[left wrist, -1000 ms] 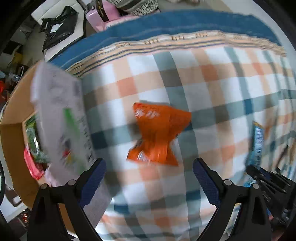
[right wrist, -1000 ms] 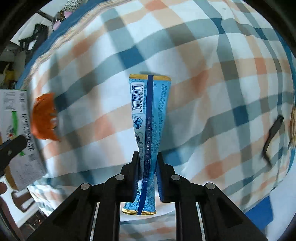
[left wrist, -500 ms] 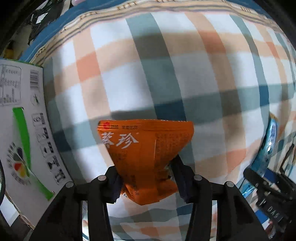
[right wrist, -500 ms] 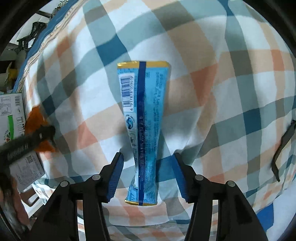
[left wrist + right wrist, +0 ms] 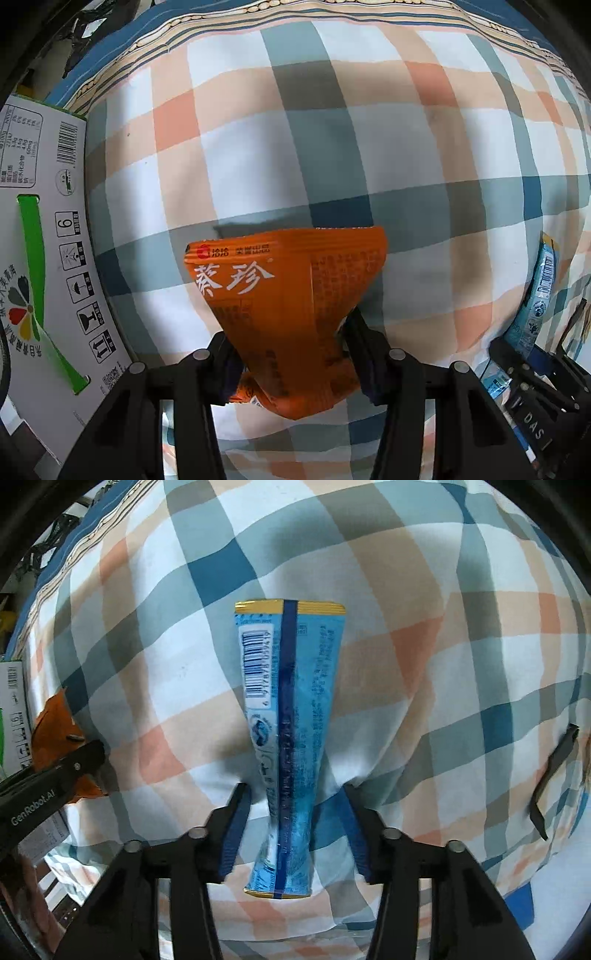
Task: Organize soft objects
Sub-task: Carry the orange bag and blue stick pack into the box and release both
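Both grippers were at the pickup step on the bed. The left gripper had just closed and pinched the orange packet near the bed's left edge, beside the carton. The right gripper, its jaws closing, straddled the crinkly blue packet without touching it. Next, probably, clamp and lift.

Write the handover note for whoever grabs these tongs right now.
Left tongs: jaws have just been closing, pinched on the orange snack packet over the plaid blanket.
Right tongs: jaws have just been closing around the blue wrapper; pads are not on it yet.
Printed carton sits at the left.
Done: orange packet gripped.
Left: grip the blue wrapper, put both away.
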A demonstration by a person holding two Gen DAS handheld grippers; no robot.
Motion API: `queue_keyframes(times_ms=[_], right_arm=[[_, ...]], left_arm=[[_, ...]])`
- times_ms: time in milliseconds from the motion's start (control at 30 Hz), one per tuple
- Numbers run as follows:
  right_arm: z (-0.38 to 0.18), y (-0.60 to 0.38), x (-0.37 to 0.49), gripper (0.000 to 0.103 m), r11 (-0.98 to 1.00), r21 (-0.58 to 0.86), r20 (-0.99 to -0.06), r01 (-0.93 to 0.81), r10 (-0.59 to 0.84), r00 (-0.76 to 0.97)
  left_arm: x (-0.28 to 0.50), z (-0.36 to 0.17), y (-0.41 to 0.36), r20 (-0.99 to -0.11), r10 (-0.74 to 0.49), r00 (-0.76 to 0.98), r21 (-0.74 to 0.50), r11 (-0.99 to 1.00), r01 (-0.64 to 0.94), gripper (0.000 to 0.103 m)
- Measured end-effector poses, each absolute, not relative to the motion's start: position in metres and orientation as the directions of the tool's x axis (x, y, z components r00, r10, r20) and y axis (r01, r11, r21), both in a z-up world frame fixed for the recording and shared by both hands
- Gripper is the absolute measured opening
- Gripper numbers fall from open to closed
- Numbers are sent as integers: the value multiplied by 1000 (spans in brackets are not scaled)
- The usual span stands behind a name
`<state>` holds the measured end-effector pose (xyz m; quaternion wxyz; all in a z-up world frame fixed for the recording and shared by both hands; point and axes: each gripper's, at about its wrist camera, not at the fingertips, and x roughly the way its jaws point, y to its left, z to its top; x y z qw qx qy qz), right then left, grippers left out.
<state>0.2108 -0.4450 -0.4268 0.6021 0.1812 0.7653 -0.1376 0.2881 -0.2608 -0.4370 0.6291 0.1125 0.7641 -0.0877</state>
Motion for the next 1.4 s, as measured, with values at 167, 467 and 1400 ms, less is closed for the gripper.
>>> queue_keyframes(times_ms=[167, 467, 1400], right_arm=[[-424, -437, 213, 17, 887, 24, -972, 461, 128, -196], [-369, -423, 197, 16, 910, 140, -979, 390, 186, -84], [-232, -80, 304, 16, 938, 344, -939, 44, 343, 30]], left_arm=[[281, -425, -265, -985, 52, -162, 2, 955, 296, 39], [233, -352, -243, -994, -74, -79, -95, 945, 314, 38], [334, -246, 128, -993, -100, 63, -102, 994, -36, 38]])
